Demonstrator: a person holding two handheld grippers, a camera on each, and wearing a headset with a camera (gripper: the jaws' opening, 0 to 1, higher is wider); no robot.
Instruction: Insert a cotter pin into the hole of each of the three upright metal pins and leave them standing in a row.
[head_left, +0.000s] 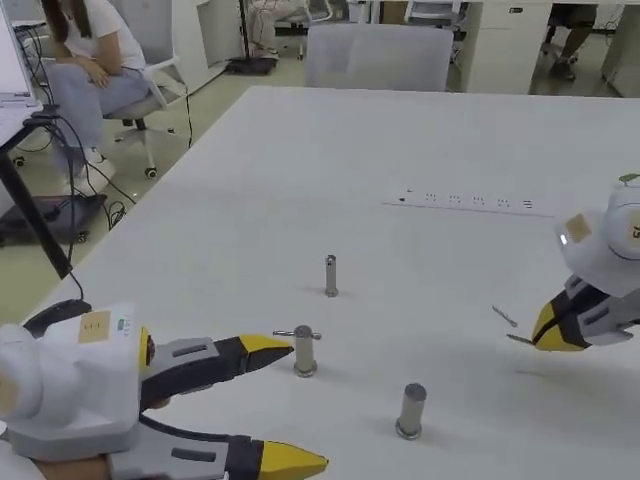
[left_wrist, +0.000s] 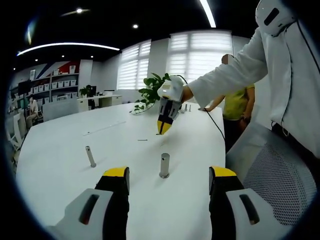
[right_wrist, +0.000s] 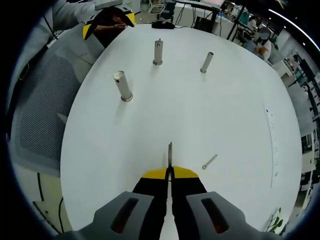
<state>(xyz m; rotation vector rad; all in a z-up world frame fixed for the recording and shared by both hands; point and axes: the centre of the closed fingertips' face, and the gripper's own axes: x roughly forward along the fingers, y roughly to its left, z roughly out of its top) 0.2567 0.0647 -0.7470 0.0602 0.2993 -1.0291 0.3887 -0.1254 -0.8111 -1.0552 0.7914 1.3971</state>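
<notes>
Three upright metal pins stand on the white table (head_left: 200, 250): a far pin (head_left: 331, 275), a middle pin (head_left: 305, 350) with a cotter pin through its top, and a near pin (head_left: 410, 410). My left gripper (head_left: 288, 404) is open at the lower left, its upper jaw just left of the middle pin. In the left gripper view the near pin (left_wrist: 164, 165) stands ahead between the jaws. My right gripper (head_left: 548, 336) hovers at the right, shut on a cotter pin (right_wrist: 170, 150). A loose cotter pin (head_left: 504, 316) lies beside it.
A power strip (head_left: 465, 200) lies across the far part of the table. A grey chair back (head_left: 380, 55) stands at the far edge. A person sits on an office chair (head_left: 150, 100) to the left, with cables on the floor there.
</notes>
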